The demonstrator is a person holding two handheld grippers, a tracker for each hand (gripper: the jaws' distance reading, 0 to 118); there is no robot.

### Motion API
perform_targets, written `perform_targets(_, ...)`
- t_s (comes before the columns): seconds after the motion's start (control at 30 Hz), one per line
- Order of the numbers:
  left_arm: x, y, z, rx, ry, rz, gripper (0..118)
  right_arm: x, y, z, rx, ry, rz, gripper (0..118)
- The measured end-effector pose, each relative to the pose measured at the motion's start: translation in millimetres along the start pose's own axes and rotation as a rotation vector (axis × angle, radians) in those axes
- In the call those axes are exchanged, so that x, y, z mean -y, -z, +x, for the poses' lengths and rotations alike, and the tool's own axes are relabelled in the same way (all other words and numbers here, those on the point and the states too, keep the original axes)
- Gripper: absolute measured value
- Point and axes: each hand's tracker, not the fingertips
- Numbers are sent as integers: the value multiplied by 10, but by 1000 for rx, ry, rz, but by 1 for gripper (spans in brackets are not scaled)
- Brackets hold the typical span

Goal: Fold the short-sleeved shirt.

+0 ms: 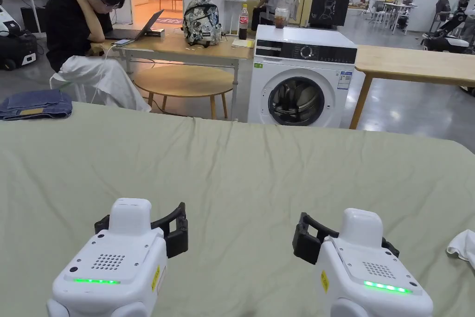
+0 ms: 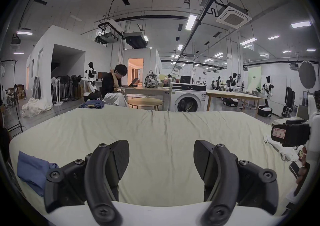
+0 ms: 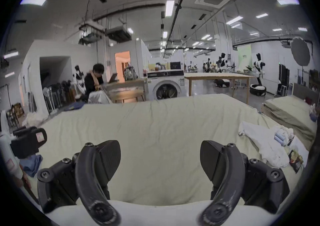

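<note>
Pale green sheeting (image 1: 241,164) covers the wide bed-like surface that both tools hang over, wrinkled but bare across its middle. On its far left corner lies one folded pile of blue denim (image 1: 35,104). Nearer and on the left, one crumpled blue garment (image 2: 32,169) rests on the sheet, just left of the left hand-held gripper (image 2: 161,158); whether it has short sleeves cannot be told. That gripper's jaws stand spread wide apart with only sheet showing between them, holding nothing and touching no cloth. In the head view its white body (image 1: 116,257) sits low at the near left.

The right hand-held gripper (image 3: 160,158) is likewise spread wide, empty, and clear of any garment; the head view shows it (image 1: 345,239) at the near right, well apart from its twin. Two hand-held grippers in all, each with two black jaws.

Right of it, near the sheet's right edge, lies one rumpled white garment (image 3: 265,145), with a small pale blue item (image 3: 279,137) resting on it and a printed booklet (image 3: 297,159) just beside it.

Beyond the far edge, one person (image 1: 81,21) sits at a wooden tabletop (image 1: 185,48) bearing one laptop (image 1: 139,28) and one backpack (image 1: 201,21); one round low table (image 1: 185,81) and one washing machine (image 1: 301,76) stand to the right.
</note>
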Motion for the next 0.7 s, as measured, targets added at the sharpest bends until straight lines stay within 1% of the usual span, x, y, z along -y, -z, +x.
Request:
perform_targets(0.03, -7, -1, 4, -6, 3, 0, 78, -10, 12, -13, 0, -6, -9, 96)
perform_targets(0.1, -17, -2, 16, -4, 18, 1, 78, 6, 1, -18, 1, 9, 19, 96)
perform_targets(0.2, -12, -29, 66, -21, 96, 57, 78, -15, -11, -66, 44, -10, 28, 96)
perform_targets(0.3, -17, -39, 89, -18, 109, 62, 78, -44, 9, -79, 65, -9, 9, 96)
perform_targets(0.37, -32, -24, 83, 9, 91, 32, 78, -51, 19, -54, 51, 16, -2, 96)
perform_targets(0.43, -24, -15, 76, 21, 73, 21, 78, -66, 12, -20, 22, 70, -16, 96)
perform_targets(0.5, -9, -10, 71, 15, 70, 21, 78, -80, 17, 11, 23, 99, -29, 96)
perform_targets(0.57, 9, -10, 66, 13, 70, 14, 78, -45, 76, 42, 25, 109, -40, 96)
perform_targets(0.63, 33, -6, 58, 15, 68, 1, 78, -37, 101, 51, 42, 108, -49, 96)
perform_targets(0.7, 60, -6, 60, 17, 68, -10, 78, -50, 54, 28, 101, 64, -44, 96)
